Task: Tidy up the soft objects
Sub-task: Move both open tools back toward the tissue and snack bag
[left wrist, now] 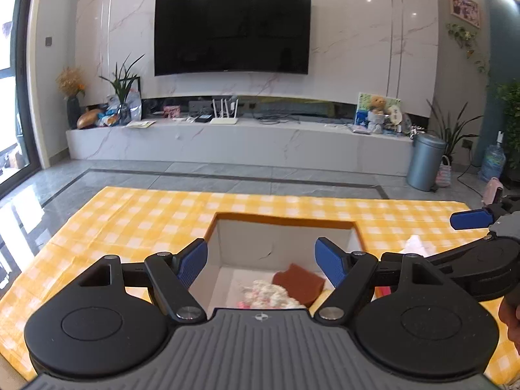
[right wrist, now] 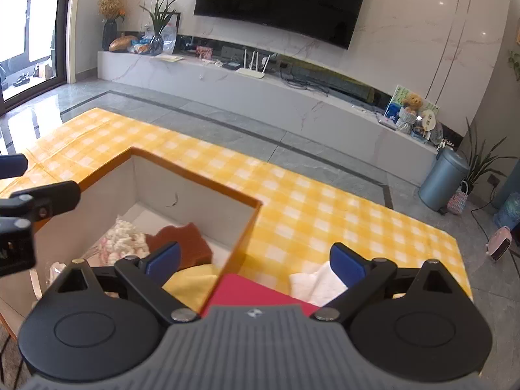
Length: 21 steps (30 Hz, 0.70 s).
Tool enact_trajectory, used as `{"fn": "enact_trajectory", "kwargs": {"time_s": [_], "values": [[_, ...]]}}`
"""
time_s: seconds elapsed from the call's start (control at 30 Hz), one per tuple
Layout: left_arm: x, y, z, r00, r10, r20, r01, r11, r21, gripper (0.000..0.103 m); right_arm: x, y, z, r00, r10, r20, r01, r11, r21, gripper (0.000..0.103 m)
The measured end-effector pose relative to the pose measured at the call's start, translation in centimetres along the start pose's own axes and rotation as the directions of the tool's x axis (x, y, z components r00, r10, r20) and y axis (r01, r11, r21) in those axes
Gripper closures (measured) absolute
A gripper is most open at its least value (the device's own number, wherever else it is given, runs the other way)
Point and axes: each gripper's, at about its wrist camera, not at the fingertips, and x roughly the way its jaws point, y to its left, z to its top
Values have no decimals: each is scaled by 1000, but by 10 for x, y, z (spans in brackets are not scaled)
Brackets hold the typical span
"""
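Observation:
An open box with an orange rim [left wrist: 286, 220] and white inside stands on a yellow checked cloth [left wrist: 130, 221]. In it lie a brown sponge [left wrist: 299, 284], a white fluffy item [left wrist: 269, 294] and a yellow cloth [right wrist: 191, 281]. My left gripper [left wrist: 261, 260] hangs open above the box with nothing between its pads. My right gripper [right wrist: 256, 261] is open over the box's near right corner [right wrist: 256, 206], holding nothing. Beneath it a red flat item [right wrist: 253, 292] and a white cloth [right wrist: 315, 281] lie on the checked cloth [right wrist: 325, 211]. One blue finger [left wrist: 471, 219] of the right gripper shows at the right edge.
Beyond the table are a grey tiled floor [left wrist: 227, 172], a marble TV bench [left wrist: 227, 143] and a wall TV [left wrist: 232, 31]. A grey bin [right wrist: 443, 178] and a pink heater [right wrist: 500, 243] stand on the floor to the right. Glass doors [right wrist: 29, 32] are at left.

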Motion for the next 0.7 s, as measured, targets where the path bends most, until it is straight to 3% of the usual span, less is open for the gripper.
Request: {"fn": "enact_trajectory", "kwargs": {"time_s": [0.27,0.43,0.57,0.7], "values": [[-17,-26,4,999,-19,39,18,999,39,14,-27,-40,-4,999,-11,32,9,997,71,7],[-20,-47,3,997,-61,39,58,996,63,14,-56,-65,-18,994,11,109,-23,993,114,5],[-18,-66,-2,994,-93,54,87,991,104,14,-66,-88,-33,988,-74,133,55,989,139,5],[-12,-90,-12,991,-131,26,125,978,164,14,-63,-122,-53,984,-131,120,99,965,244,4]]}}
